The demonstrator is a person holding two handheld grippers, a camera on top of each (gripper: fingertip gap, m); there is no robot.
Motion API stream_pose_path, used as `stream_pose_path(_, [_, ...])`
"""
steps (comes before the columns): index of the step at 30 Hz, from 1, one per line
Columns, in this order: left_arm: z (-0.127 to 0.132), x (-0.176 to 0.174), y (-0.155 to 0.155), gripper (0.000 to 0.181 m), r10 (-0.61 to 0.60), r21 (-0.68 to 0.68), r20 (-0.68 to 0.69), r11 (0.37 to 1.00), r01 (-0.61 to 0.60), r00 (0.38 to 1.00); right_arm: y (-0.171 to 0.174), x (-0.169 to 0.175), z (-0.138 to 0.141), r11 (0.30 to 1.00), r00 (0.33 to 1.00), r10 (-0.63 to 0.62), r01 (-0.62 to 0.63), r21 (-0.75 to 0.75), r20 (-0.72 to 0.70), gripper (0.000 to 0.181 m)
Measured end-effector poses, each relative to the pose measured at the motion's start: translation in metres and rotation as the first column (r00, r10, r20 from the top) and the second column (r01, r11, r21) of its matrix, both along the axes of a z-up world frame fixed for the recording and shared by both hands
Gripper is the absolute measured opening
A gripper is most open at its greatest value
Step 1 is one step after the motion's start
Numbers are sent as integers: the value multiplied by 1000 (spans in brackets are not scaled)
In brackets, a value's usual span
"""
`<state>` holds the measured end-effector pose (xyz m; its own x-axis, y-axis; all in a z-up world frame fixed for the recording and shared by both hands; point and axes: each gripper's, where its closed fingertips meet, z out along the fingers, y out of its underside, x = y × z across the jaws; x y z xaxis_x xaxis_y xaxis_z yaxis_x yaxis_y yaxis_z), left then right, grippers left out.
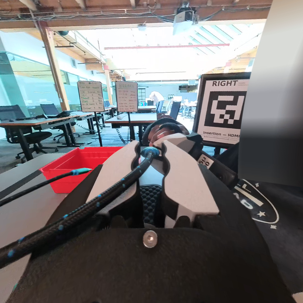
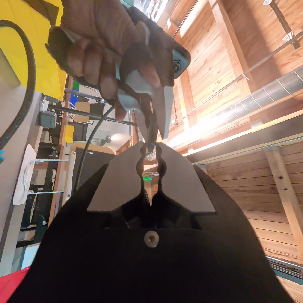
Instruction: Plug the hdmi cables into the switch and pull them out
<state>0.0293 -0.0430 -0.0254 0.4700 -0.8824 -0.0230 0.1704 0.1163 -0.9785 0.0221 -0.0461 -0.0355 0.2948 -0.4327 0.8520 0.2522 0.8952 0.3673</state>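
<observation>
My left gripper [image 1: 150,147] is shut on the plug end of a black braided hdmi cable [image 1: 105,195] with blue flecks, at its blue collar. The cable runs back over the left finger toward the lower left. My right gripper [image 2: 149,146] meets it tip to tip and is shut on the same plug [image 2: 150,148], held in the air. It also shows in the left wrist view [image 1: 161,141], with a hand behind it. A second cable's green and blue end [image 1: 81,171] hangs over the red bin. The switch shows in neither view.
A red plastic bin [image 1: 68,178] stands on the grey table [image 1: 24,218] to the left. A framed marker sign [image 1: 221,108] stands at the right. A thick black cable [image 2: 31,82] loops past a yellow surface [image 2: 24,41]. Desks and chairs lie beyond.
</observation>
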Motion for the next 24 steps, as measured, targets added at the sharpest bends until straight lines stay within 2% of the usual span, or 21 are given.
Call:
stream_pose_path(6, [-5, -1, 0, 21, -19, -18, -25, 1000, 19, 999, 0, -1, -3, 999, 1000, -11, 10, 48, 9, 12])
stream_pose_path(10, [-14, 0, -5, 22, -42, -39, -106, 999, 38, 993, -5, 0, -3, 998, 1000, 1, -1, 69, 9, 12])
stream_pose_path(17, [-16, 0, -7, 21, -29, -21, -146, 999, 26, 989, -7, 0, -4, 998, 1000, 24, -25, 56, 16, 12])
stream_pose_path(24, [-12, 2, -7, 20, -51, -12, -99, 999, 50, 994, -8, 3, -1, 982, 992, 119, -113, -154, 33, 12])
